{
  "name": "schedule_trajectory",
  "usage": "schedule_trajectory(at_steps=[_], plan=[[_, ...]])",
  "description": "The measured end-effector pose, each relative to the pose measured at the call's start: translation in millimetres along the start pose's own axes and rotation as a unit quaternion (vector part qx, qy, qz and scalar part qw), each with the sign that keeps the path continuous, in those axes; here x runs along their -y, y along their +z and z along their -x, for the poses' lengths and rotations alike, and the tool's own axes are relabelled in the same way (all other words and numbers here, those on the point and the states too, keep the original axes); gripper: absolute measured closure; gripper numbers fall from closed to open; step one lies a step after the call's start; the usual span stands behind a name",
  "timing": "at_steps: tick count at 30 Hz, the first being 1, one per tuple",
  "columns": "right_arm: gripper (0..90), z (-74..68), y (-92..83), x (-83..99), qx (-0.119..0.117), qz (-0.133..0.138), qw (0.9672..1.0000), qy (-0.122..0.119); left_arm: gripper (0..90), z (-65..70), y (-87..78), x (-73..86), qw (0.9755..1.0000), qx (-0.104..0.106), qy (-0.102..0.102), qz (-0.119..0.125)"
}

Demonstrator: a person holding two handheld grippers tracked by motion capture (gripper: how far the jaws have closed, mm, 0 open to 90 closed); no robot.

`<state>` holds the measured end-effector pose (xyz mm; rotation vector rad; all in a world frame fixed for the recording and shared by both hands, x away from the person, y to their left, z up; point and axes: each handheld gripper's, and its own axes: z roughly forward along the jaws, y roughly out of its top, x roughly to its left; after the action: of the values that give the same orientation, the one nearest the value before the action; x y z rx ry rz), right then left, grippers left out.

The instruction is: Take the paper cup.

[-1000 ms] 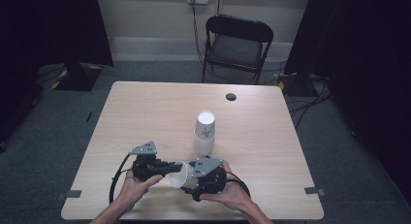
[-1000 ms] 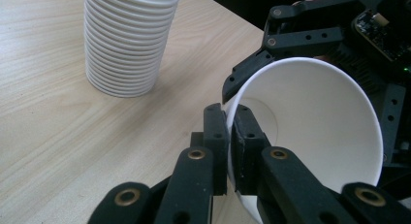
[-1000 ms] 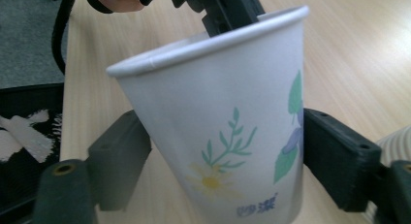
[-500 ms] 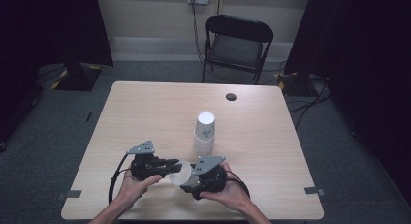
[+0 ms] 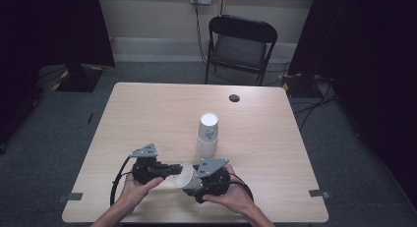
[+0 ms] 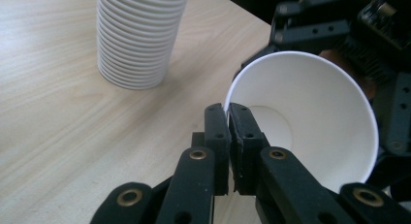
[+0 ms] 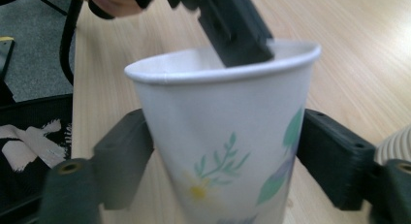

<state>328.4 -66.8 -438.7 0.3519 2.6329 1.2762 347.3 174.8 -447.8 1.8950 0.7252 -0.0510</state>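
Observation:
A white paper cup (image 5: 183, 174) with a flower print lies on its side between my two grippers, just above the table's front edge. My left gripper (image 5: 177, 169) (image 6: 228, 111) is shut on the cup's rim (image 6: 300, 56), one jaw inside the mouth; its jaws have just been closing. My right gripper (image 5: 194, 181) (image 7: 225, 141) straddles the cup's wall (image 7: 218, 136). Its jaws have just been opening, with the cup between them and both pads against it. A tall stack of paper cups (image 5: 208, 136) (image 6: 138, 35) stands upside down behind the grippers.
A small dark round thing (image 5: 234, 98) lies near the table's far edge. A black folding chair (image 5: 241, 45) stands beyond the table (image 5: 147, 114). Cables trail on the floor at the right. The person's hands (image 5: 133, 190) come in from the front edge.

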Motion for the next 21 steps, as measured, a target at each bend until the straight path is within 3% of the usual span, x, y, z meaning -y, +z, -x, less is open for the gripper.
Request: schedule_trajectory(at_steps=[5,18,21], plan=[[18.3,-5.0,0.6,-2.1,-0.007,0.005,0.9998,-0.02,87.5,4.2,7.7,0.6,0.9996,0.006,0.003,-0.028],[20.1,-11.1,5.1,-6.7,0.0,-0.016,0.9993,-0.033,87.9,7.0,9.2,0.7,0.9996,0.002,-0.001,-0.027],[20.2,-13.2,5.0,-6.8,0.009,-0.021,0.9987,-0.046,88.1,6.1,8.5,-0.2,0.9996,0.007,-0.006,-0.026]])
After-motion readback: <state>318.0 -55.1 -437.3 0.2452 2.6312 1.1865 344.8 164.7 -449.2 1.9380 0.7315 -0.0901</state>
